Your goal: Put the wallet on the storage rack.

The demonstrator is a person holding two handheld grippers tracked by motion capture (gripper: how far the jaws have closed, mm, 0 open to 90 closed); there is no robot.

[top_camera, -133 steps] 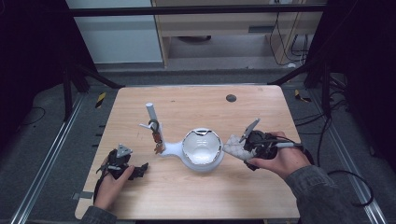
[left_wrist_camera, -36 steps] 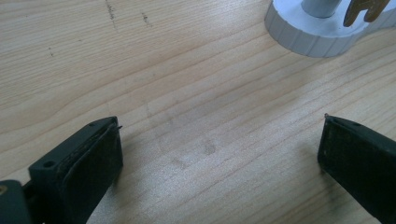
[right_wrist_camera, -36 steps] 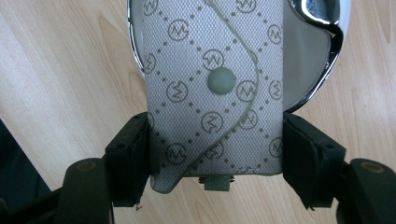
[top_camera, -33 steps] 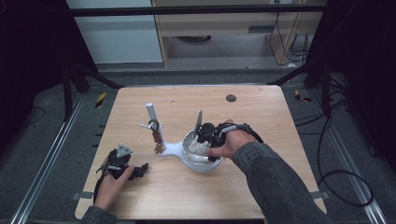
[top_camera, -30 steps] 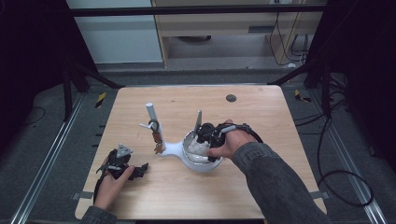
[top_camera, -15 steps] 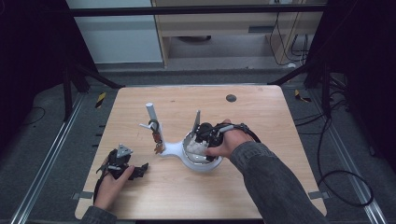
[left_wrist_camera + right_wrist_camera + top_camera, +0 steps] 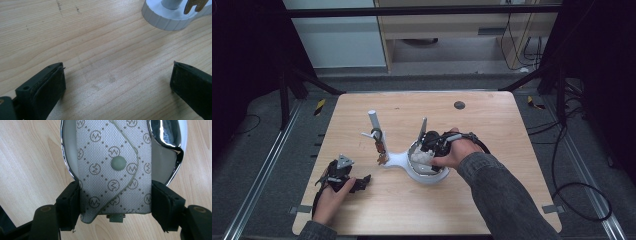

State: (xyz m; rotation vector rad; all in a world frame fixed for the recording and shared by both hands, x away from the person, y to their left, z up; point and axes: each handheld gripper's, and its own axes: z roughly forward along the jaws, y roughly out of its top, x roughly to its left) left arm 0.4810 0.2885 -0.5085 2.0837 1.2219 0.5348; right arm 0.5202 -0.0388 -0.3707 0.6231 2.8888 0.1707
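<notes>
The right gripper [image 7: 115, 202] is sitting over the white dish [image 7: 67, 157], its two jaws pressing on either side of a grey patterned pouch [image 7: 113, 170]. The pouch (printed with small circled logos and dots, a round snap at its middle) is lying lengthwise in the dish, its near end hanging out over the chrome rim toward the camera. The jaws are touching the pouch's long edges, so the gripper is closing on it at a middling width. In the high view the right gripper [image 7: 428, 145] is lying across the dish [image 7: 432, 176] near the table's middle, with the right hand [image 7: 457, 150] wrapping it from the right side.

The dish is forming one end of a white stand [image 7: 393, 159]; at the stand's other end a white post [image 7: 375, 125] is rising upright, with a small brown trinket [image 7: 381, 152] hanging beside it.

The left gripper [image 7: 346, 179] is resting on the table [image 7: 492, 130] near the front left corner, well apart from the dish, held in the left hand [image 7: 332, 197]. Its jaws are standing wide apart in the left gripper view, with bare wood between them, and the stand's round ribbed base [image 7: 172, 18] is showing at the top right.
</notes>
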